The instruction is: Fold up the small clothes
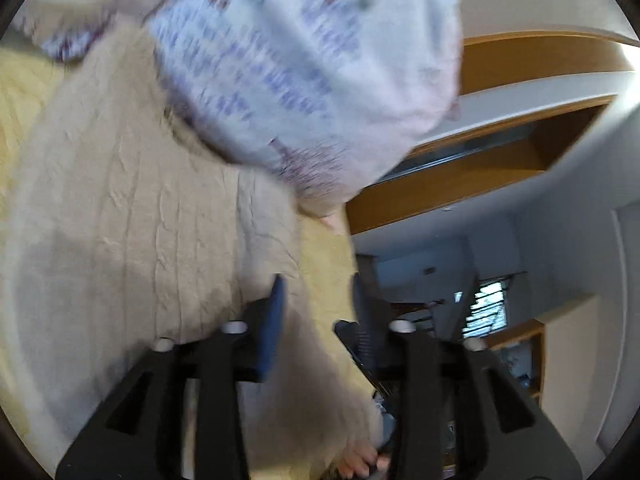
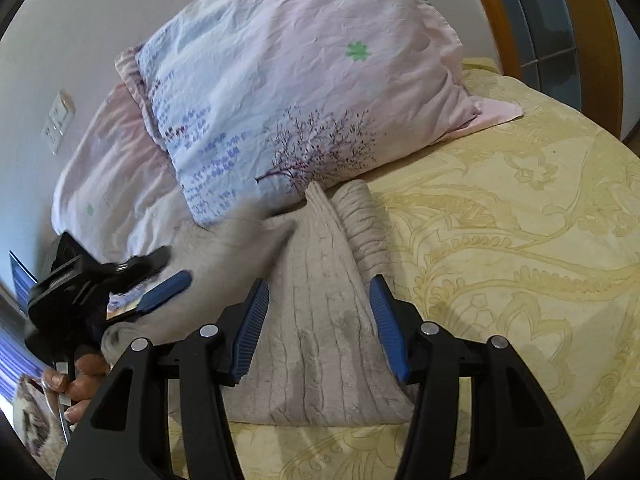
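A beige cable-knit sweater (image 2: 324, 320) lies on the yellow patterned bedspread (image 2: 520, 248), its body folded into a narrow wedge and one part bunched to the left. My right gripper (image 2: 320, 284) is open, its blue pads either side of the folded body, just above it. My left gripper (image 2: 172, 284) shows at the left of the right wrist view, beside the bunched part; whether it pinches knit there I cannot tell. In the blurred left wrist view the sweater (image 1: 132, 248) fills the left side and the left gripper (image 1: 318, 284) has a gap between its jaws.
A large pink and blue floral pillow (image 2: 288, 92) leans at the head of the bed, touching the sweater's far end, with a second pink pillow (image 2: 112, 168) behind it. A wall socket (image 2: 58, 120) and a wooden door frame (image 2: 500, 12) stand beyond.
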A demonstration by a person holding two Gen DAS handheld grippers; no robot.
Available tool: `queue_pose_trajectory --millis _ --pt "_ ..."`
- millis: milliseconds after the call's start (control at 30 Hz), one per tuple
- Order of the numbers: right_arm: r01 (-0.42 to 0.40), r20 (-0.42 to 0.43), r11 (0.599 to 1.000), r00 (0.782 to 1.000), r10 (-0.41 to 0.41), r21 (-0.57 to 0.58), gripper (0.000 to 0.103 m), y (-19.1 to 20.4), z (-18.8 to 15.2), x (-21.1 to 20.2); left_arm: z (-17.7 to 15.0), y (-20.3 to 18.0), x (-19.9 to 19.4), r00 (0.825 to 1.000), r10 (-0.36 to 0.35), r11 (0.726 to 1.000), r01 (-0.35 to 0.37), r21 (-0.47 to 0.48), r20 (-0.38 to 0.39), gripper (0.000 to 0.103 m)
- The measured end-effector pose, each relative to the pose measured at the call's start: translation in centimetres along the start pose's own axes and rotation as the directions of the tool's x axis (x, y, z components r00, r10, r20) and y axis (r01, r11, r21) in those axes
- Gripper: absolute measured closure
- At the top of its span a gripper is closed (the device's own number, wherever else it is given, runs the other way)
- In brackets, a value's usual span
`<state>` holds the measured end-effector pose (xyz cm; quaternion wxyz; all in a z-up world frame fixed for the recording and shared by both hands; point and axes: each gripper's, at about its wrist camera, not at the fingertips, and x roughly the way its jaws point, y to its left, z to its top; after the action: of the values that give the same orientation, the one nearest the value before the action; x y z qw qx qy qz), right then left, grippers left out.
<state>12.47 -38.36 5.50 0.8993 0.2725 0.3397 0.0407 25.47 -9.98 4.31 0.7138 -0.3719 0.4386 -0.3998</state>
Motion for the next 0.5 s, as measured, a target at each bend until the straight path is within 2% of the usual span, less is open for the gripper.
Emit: queue_pose_trajectory --millis 67,133,167,200,267,300,333,367,400,500 --pt "-0.075 -0.047 0.997 0.996 0.077 0.035 0.044 -0.1 0.7 0.4 0.0 -0.5 -2.5 0.998 0.023 0.999 -0.025 0.045 0.057 0.044" --pt "-0.164 -0.136 0.982 0.975 0.175 0.089 0.042 0.2 1.5 1.6 0.2 -0.5 -5.3 0.984 0.113 0.988 -0.126 0.086 0.140 0.041" --pt "-0.189 -0.183 0.975 0.961 0.208 0.116 0.042 0.3 1.7 2.4 0.0 -0.4 -6.3 0.971 0.166 0.978 -0.184 0.096 0.173 0.039" --pt "-0.202 -0.221 0.970 0.948 0.228 0.135 0.042 0.4 1.9 3.0 -0.2 0.0 -7.4 0.947 0.246 0.957 -0.271 0.105 0.206 0.038" --pt "-0.205 -0.279 0.963 0.928 0.247 0.173 0.042 0.6 2.2 4.2 -0.2 0.7 -8.2 0.919 0.325 0.928 -0.356 0.112 0.224 0.036" --pt "-0.198 -0.320 0.963 0.914 0.249 0.182 0.042 0.8 2.2 5.1 -0.4 1.5 -8.1 0.902 0.376 0.908 -0.404 0.110 0.212 0.036" --pt "-0.187 -0.351 0.965 0.905 0.242 0.183 0.042 1.0 2.2 5.7 -0.7 2.2 -8.1 0.898 0.393 0.902 -0.418 0.108 0.198 0.036" --pt "-0.174 -0.388 0.969 0.892 0.232 0.178 0.042 1.2 2.0 6.3 -0.6 2.6 -7.8 0.897 0.405 0.899 -0.426 0.102 0.175 0.036" --pt "-0.173 -0.440 0.969 0.867 0.234 0.174 0.042 1.5 1.6 7.2 -0.8 3.3 -7.4 0.898 0.415 0.898 -0.430 0.095 0.147 0.036" --pt "-0.205 -0.499 0.964 0.826 0.262 0.166 0.042 2.5 0.9 8.8 -1.6 4.8 -6.6 0.900 0.425 0.896 -0.433 0.098 0.093 0.036"
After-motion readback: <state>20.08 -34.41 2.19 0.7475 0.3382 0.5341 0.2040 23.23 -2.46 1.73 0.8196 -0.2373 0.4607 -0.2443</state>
